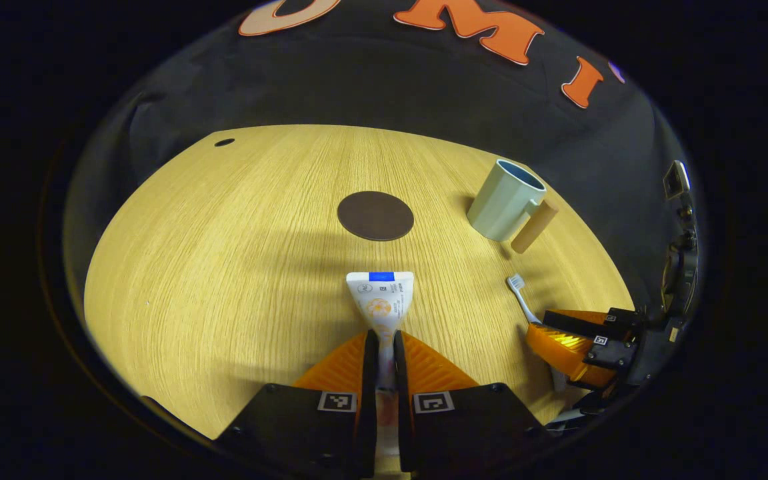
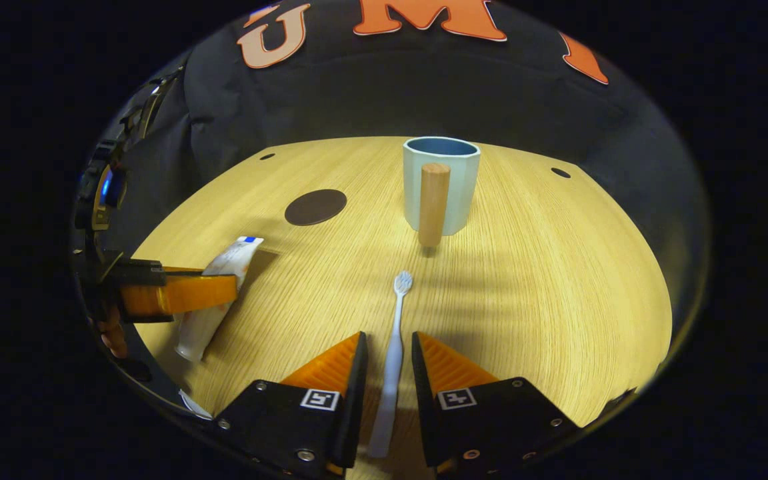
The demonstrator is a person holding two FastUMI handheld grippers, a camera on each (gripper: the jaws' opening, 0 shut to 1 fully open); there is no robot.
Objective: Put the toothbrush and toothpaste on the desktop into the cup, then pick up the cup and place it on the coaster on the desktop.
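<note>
The left gripper (image 1: 385, 347) is clamped on the toothpaste tube (image 1: 381, 297) near the table's (image 1: 224, 267) front edge. The right gripper (image 2: 387, 353) straddles the toothbrush (image 2: 394, 333), fingers close; contact unclear. The cup (image 2: 441, 190) stands toward the back edge, the coaster (image 2: 315, 207) to its left.

1. I see a desk (image 1: 224, 267) topped in light wood, its grain running away from me toward the far edge.
2. A small dark round hole (image 1: 224, 142) sits near the desk's far left corner in the left gripper view; the right gripper view shows two such holes (image 2: 561, 173), one near each far corner.
3. Black cloth (image 1: 371, 80) hangs as the booth's wall behind the desk, lightly creased.
4. Light falls from above, and soft shadow bands cross the wood.
</note>
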